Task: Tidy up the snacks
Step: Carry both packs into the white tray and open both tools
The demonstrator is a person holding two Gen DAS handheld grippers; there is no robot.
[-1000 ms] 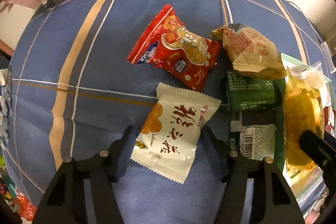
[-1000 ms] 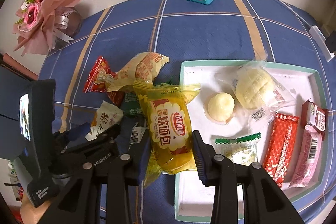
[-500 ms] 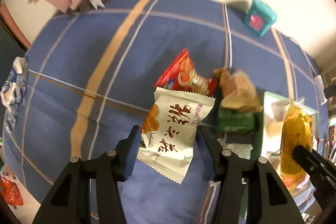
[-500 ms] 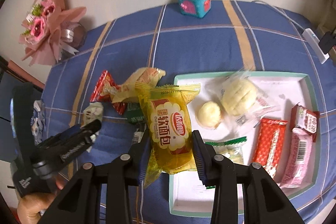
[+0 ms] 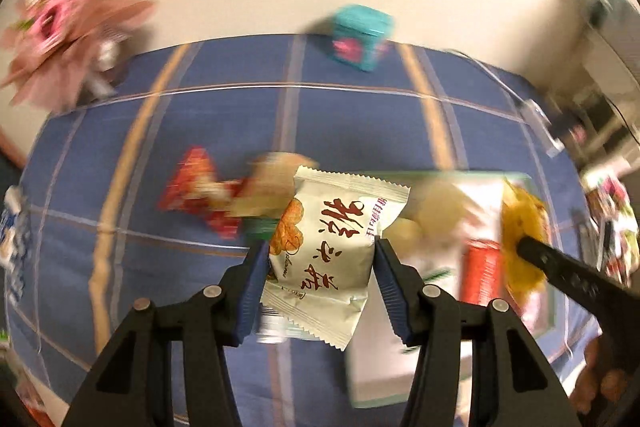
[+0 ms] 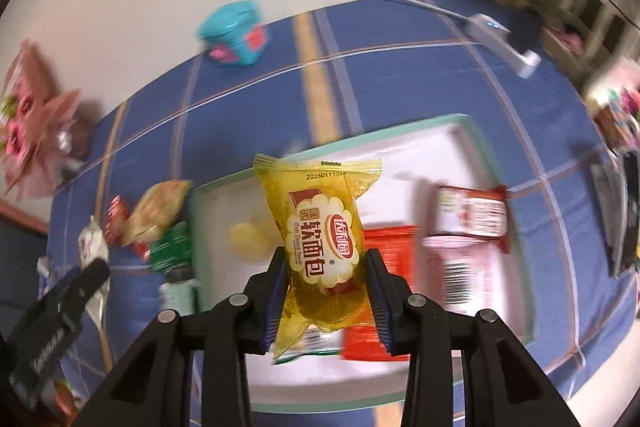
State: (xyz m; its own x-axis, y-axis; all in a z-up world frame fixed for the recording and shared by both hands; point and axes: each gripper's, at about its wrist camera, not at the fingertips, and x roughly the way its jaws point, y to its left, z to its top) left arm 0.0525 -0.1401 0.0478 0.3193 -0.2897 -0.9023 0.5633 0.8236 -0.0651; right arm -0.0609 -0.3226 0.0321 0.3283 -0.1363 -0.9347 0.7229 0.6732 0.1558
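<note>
Both grippers carry a snack above the blue cloth. The right gripper (image 6: 326,283) is clamped on the yellow bread packet (image 6: 325,243), its long axis pointing away along the fingers, directly over the tray (image 6: 472,125). The left gripper (image 5: 318,281), clamped on the white packet (image 5: 334,251), hangs over the tray's left edge, so the right looks nearer to setting down.

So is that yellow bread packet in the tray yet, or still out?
Out. The right gripper holds the yellow bread packet clamped between its fingers, lifted above the tray.
</note>
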